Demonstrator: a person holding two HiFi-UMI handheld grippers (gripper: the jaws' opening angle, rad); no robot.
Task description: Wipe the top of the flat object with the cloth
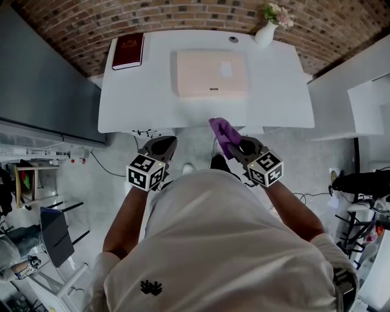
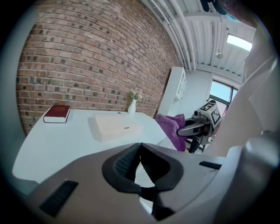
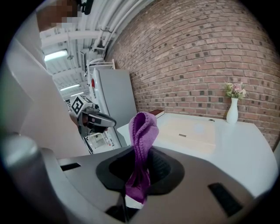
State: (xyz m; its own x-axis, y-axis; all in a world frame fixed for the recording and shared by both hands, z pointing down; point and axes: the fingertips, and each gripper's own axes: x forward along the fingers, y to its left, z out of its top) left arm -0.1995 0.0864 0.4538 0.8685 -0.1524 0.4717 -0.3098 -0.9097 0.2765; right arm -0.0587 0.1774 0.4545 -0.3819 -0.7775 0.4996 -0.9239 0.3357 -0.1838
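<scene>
White table point(image 1: 122, 109), brick wall point(image 1: 183, 15) behind: pale flat object point(image 1: 211, 73) lying centre, well apart from both grippers. Purple cloth point(image 3: 142, 144) pinched in right gripper point(image 3: 141, 175), near front edge. Left gripper point(image 2: 140, 151) closed, empty. Advised: press cloth flat, sweep edge to edge.

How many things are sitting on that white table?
3: red book back left, pale flat box in the middle, flower vase back right. A tiny round spot near the vase is unclear.

Cream flat object point(image 1: 211, 73) lies on the white table point(image 1: 125, 103); purple cloth point(image 1: 224, 134) bunched, clamped in right gripper point(image 1: 236, 146)
</scene>
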